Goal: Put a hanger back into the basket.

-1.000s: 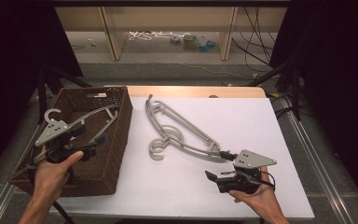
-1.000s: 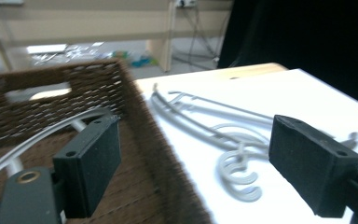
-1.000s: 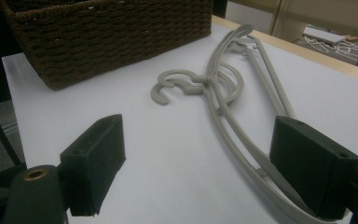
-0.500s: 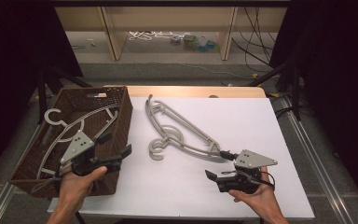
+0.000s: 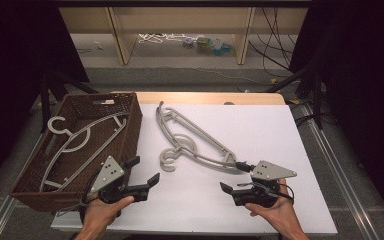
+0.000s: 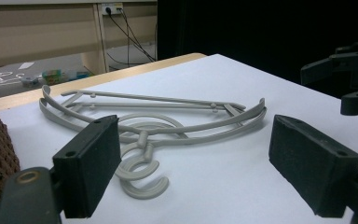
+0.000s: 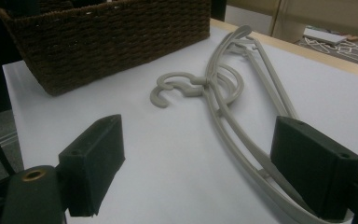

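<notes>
Two grey plastic hangers lie stacked on the white table top, hooks curled toward the near-left, just beside the woven brown basket. A third grey hanger lies inside the basket, hook toward the far-left corner, body running diagonally across the floor of it.

L gripper: held low over the table just right of the basket's near corner, jaws spread wide, nothing between them. Left gripper view confirms: both black pads well apart w/ the stacked hangers lying beyond the gap, hooks nearest. Not touching the hangers. Person's left hand grips the handle from below.

R gripper: at the near-right of the table, by the near end of the stacked hangers, jaws also wide open, holding nothing. Right gripper view: hanger arm runs up to and under the right-hand pad; contact there can't be told. Left-hand pad stands clear over bare table. Basket wall visible beyond. Right hand holds the handle; grey three-cornered plate on top.

Grippers well apart from each other, hangers between them
</notes>
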`<act>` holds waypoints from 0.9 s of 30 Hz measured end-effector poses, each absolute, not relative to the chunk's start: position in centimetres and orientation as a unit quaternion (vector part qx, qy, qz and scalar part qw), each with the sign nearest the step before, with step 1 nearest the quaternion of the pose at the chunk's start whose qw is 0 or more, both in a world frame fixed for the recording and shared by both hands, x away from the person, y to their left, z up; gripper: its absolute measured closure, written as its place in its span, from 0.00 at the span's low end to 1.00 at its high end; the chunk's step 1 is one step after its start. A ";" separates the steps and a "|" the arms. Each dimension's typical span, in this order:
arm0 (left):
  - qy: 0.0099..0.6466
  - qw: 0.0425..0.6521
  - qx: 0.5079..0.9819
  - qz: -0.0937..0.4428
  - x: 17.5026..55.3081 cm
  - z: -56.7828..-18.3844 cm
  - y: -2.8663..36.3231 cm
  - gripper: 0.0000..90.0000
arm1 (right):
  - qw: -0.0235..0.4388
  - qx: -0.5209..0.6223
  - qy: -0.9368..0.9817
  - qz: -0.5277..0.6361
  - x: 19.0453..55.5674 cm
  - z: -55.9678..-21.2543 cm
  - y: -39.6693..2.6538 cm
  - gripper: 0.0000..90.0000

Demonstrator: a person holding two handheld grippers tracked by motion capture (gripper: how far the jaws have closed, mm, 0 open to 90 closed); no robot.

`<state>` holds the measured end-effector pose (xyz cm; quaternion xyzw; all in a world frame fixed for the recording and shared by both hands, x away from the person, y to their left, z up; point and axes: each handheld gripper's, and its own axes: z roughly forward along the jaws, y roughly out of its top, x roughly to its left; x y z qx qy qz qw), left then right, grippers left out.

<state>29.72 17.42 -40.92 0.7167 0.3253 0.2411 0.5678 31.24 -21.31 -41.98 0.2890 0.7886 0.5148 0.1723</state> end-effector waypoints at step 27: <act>0.324 0.558 0.731 0.224 28.0 -43.7 17.8 0.18 | 0.157 0.254 0.859 0.416 36.7 -43.1 -16.3 0.21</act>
